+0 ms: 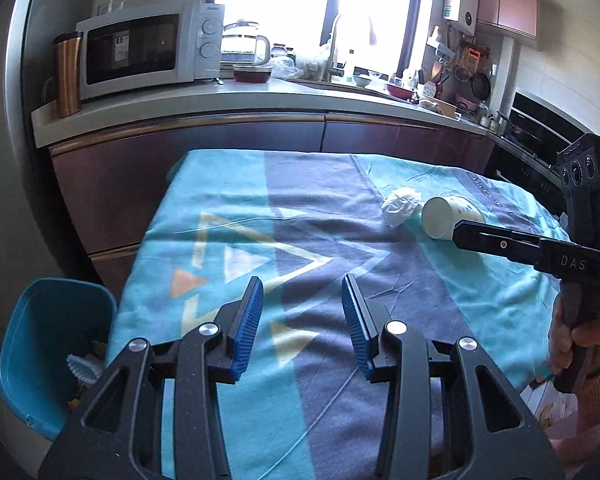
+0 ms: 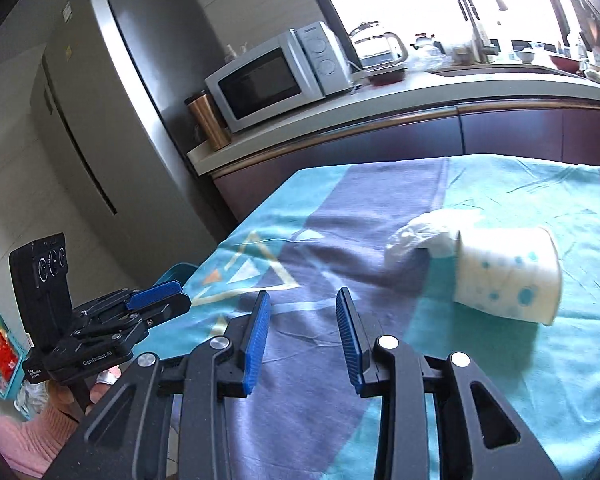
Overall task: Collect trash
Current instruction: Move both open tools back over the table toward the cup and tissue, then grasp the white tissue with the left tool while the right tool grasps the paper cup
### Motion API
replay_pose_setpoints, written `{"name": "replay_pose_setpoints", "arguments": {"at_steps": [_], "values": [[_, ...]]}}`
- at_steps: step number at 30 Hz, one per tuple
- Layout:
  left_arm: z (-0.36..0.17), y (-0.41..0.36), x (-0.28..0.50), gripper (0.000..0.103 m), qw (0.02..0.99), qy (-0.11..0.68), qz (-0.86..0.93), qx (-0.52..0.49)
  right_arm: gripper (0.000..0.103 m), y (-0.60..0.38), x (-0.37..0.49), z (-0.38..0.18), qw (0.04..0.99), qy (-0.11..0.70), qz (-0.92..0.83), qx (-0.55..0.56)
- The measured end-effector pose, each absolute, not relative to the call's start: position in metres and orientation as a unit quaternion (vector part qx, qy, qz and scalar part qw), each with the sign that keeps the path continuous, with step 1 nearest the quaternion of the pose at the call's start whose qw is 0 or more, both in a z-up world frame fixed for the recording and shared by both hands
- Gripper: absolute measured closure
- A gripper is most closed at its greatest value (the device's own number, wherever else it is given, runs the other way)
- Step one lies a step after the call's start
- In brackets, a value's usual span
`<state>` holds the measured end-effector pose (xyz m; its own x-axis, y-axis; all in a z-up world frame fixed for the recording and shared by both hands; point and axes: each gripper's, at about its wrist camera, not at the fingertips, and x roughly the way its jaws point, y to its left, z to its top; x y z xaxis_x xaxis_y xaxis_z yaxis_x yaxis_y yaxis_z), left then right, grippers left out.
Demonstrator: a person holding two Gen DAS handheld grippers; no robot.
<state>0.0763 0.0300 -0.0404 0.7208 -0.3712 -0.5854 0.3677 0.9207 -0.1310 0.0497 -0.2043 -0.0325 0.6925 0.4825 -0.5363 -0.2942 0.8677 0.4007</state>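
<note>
**Inspector:** What was at lower left of the left wrist view?

**Assistant:** A teal bin (image 1: 40, 344) beside the table's patterned cloth (image 1: 228, 216). The left gripper (image 1: 302, 304) stood at lower centre, jaws parted, nothing between them.

**Inspector:** The trash?

**Assistant:** Right of centre: crumpled paper (image 1: 402, 205) touching a toppled paper cup (image 1: 450, 216). The right gripper (image 2: 303, 312) was likewise released and empty.

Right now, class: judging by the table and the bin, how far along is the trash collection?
Done: the blue bin beside the table already holds some litter. In hand: nothing; the left gripper and right gripper both have empty, parted jaws. Left: the crumpled tissue and tipped paper cup still lie on the tablecloth.
</note>
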Motion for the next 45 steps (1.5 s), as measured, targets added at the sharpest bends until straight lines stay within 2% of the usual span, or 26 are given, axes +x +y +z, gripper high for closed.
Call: {"name": "replay_pose_setpoints", "arguments": {"at_steps": [19, 23, 26, 39, 42, 45], "values": [[-0.049, -0.085, 0.137, 0.058, 0.897, 0.344, -0.274, 0.049, 0.07, -0.333, 0.051, -0.057, 0.917, 0.31, 0.106, 0.226], [-0.05, -0.104, 0.151, 0.058, 0.895, 0.345, -0.276, 0.065, 0.07, -0.343, 0.059, -0.066, 0.913, 0.317, 0.103, 0.234], [-0.054, -0.116, 0.165, 0.057, 0.891, 0.353, -0.276, 0.071, 0.064, -0.348, 0.065, -0.071, 0.907, 0.323, 0.109, 0.247], [-0.065, -0.158, 0.205, 0.057, 0.877, 0.377, -0.284, 0.092, 0.064, -0.348, 0.083, -0.08, 0.886, 0.333, 0.16, 0.28], [-0.069, -0.163, 0.209, 0.06, 0.872, 0.385, -0.288, 0.092, 0.068, -0.346, 0.082, -0.079, 0.886, 0.332, 0.168, 0.278], [-0.072, -0.167, 0.209, 0.072, 0.868, 0.391, -0.293, 0.091, 0.078, -0.344, 0.082, -0.078, 0.885, 0.332, 0.175, 0.276]]}}
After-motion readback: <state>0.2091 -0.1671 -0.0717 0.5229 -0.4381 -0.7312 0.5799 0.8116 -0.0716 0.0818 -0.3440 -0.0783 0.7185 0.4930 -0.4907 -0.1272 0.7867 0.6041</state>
